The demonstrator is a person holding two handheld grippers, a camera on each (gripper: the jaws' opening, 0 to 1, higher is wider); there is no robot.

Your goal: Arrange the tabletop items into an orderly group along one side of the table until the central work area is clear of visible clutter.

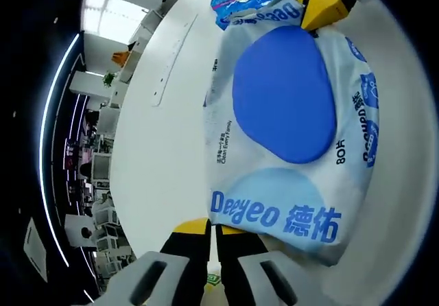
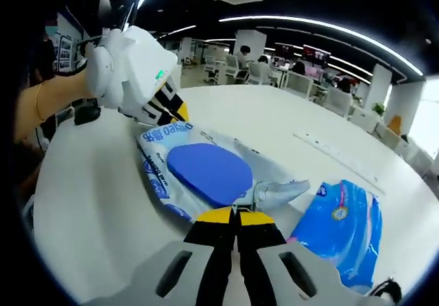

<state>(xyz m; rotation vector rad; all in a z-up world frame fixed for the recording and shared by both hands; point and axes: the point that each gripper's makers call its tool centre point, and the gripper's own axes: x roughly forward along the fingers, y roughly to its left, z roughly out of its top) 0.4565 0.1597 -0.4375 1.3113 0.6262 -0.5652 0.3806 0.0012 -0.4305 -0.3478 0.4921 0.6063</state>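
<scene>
Wipes pack (image 1: pixel 288 134), soft and slippery, lying mid-frame on the white worktop (image 1: pixel 164 155), pinched at opposite edges by left gripper (image 1: pixel 214 230) and right gripper (image 2: pixel 235 213), both closed on its film; best held by those crimped ends.

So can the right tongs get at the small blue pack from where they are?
Probably not yet: the right tongs are shut on the wipes pack. The small blue pack lies just beside, nothing between.
</scene>
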